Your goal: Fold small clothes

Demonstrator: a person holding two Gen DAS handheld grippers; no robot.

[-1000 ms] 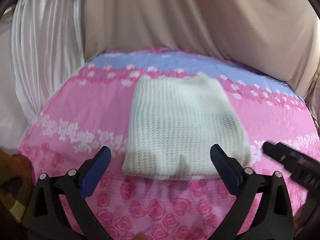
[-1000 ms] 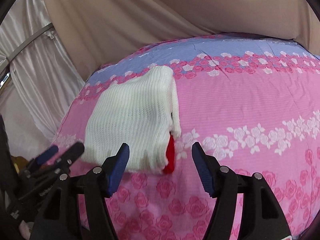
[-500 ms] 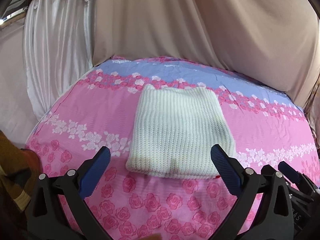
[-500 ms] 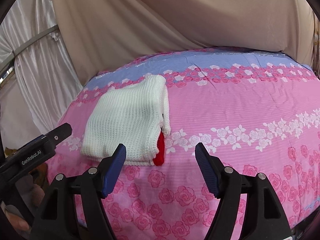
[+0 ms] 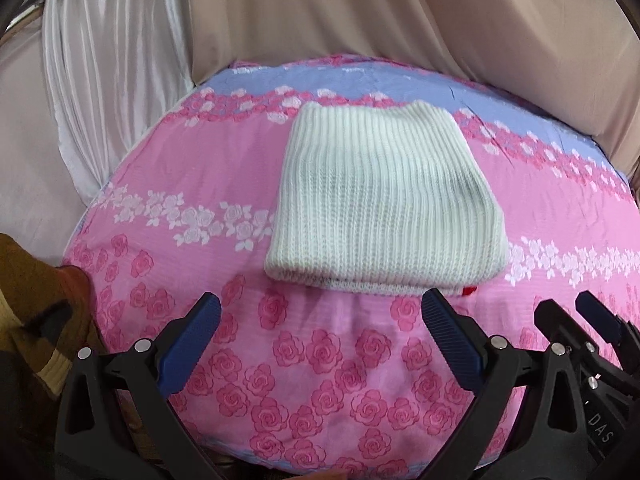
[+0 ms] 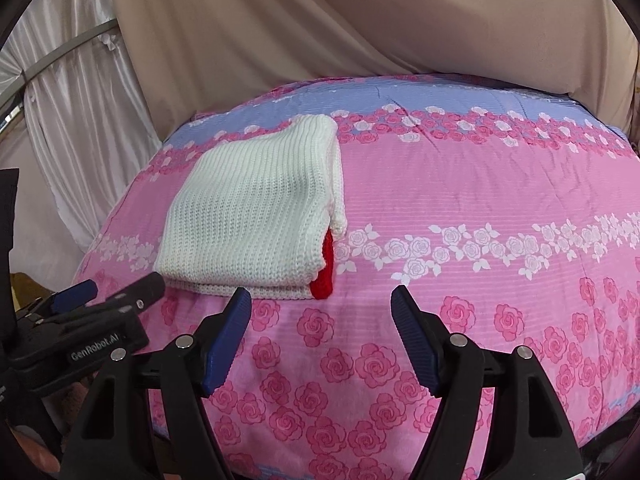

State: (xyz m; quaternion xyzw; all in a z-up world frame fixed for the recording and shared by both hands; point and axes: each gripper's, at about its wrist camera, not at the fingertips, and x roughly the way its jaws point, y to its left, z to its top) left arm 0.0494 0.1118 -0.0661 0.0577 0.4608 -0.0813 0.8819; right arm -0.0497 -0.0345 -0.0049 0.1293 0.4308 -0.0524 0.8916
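Change since earlier: both tools have drawn back from the garment toward the near edge, so the folded knit now lies clear ahead of both pairs of blue pads.
Garment: folded white ribbed knit sweater [image 5: 382, 208] lies flat on the pink rose-print bedspread with a lilac band [image 5: 320, 364], toward its far left part as the right wrist view shows it.
Red detail: a red knitted part [image 6: 325, 268] sticks out from under the sweater's near right corner.
Left tool: left tool [image 5: 320, 320] hovers above the bedspread just short of the sweater's near edge, released, with nothing between its blue pads.
Right tool: right tool [image 6: 321, 312] hangs to the right of the sweater's near corner, released and empty, over bare bedspread.
Tools together: side by side, each showing at the edge of the other's view.
Backdrop: beige draped cloth [image 5: 400, 20] and a white satin curtain [image 5: 108, 60] behind the bed.
Person: a brown and yellow sleeve [image 5: 32, 312] at the left edge.
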